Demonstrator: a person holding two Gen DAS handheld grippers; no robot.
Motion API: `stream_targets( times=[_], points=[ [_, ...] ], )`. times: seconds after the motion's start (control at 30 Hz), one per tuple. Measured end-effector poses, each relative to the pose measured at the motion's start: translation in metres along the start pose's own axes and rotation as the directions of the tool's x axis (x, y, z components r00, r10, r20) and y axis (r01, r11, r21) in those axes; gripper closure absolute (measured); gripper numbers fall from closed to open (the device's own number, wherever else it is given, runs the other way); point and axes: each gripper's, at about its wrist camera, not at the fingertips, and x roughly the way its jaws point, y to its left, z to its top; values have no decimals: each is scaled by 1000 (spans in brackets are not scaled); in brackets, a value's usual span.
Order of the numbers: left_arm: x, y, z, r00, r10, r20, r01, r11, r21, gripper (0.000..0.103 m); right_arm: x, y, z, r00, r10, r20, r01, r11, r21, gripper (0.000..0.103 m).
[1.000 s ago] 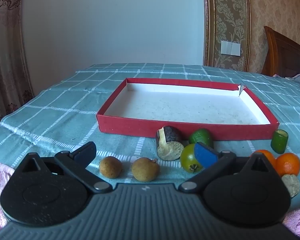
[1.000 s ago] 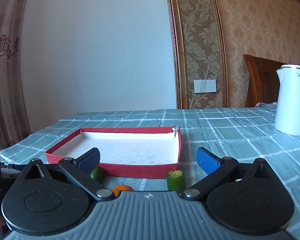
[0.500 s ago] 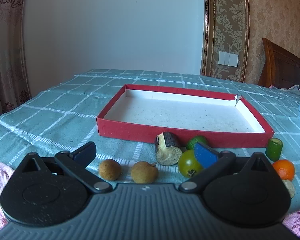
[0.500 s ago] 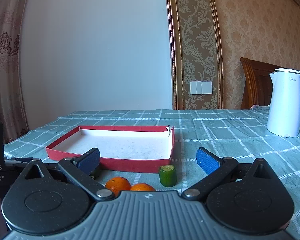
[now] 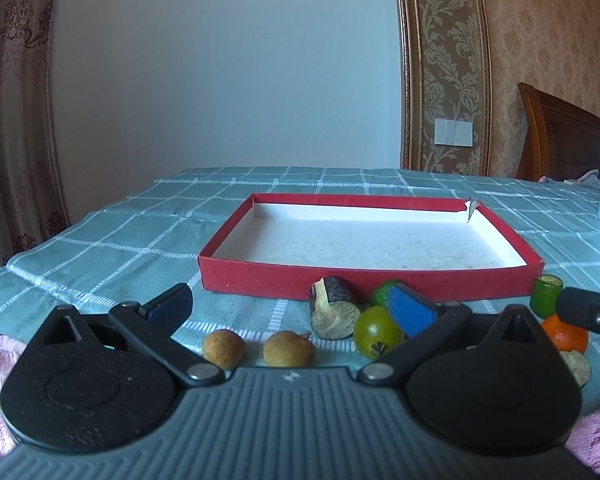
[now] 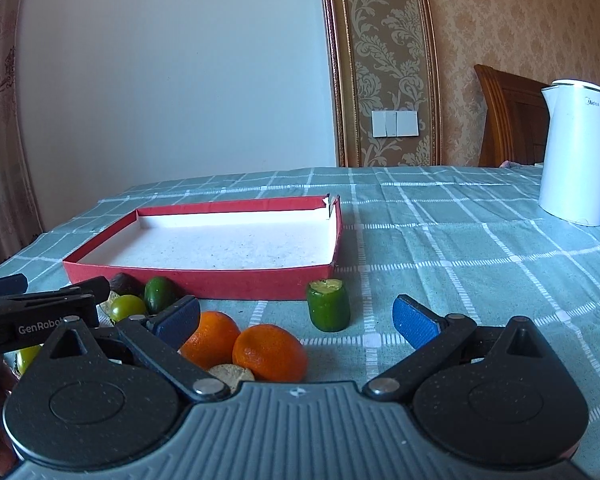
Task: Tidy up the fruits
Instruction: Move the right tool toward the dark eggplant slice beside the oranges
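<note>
Hovering low over the checked tablecloth (image 6: 440, 248), the left gripper (image 5: 290, 312) and right gripper (image 6: 296, 316) both have their fingers spread apart, holding nothing. Near the red tray (image 5: 364, 282) lie two brown fruits (image 5: 224, 349), a cut dark piece (image 5: 334, 313) and two oranges (image 6: 270, 352). The left gripper's blue pad partly hides a green tomato (image 5: 374, 330), and a pale fruit (image 6: 230, 373) is cut off behind the right gripper's body.

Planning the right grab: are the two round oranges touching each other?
Touching. The right wrist view shows the left orange pressed against the right orange, no cloth visible between them.
</note>
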Motion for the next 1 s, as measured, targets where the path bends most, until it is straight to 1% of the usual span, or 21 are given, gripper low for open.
stream_targets(
  times=[0.1,0.3,0.43,0.63,1.0],
  points=[
    [1,4,0,1000,-7,-6,7,1000,-18,0,-2,2,2,1000,9,-4,-9,1000,-2,0],
    [5,7,-2,1000,4,-21,-5,999,-33,0,-7,6,9,999,32,-13,-33,999,-27,0],
    [6,7,-3,1000,9,-28,-10,999,-33,0,-6,9,13,999,38,-40,-39,999,-26,0],
    [6,6,-5,1000,12,-14,-13,1000,-23,0,-1,10,17,995,25,-92,-27,999,-19,0],
    [6,5,-7,1000,18,-7,-18,1000,-13,0,-4,16,18,993,11,-121,-17,999,-47,0]
  ],
)
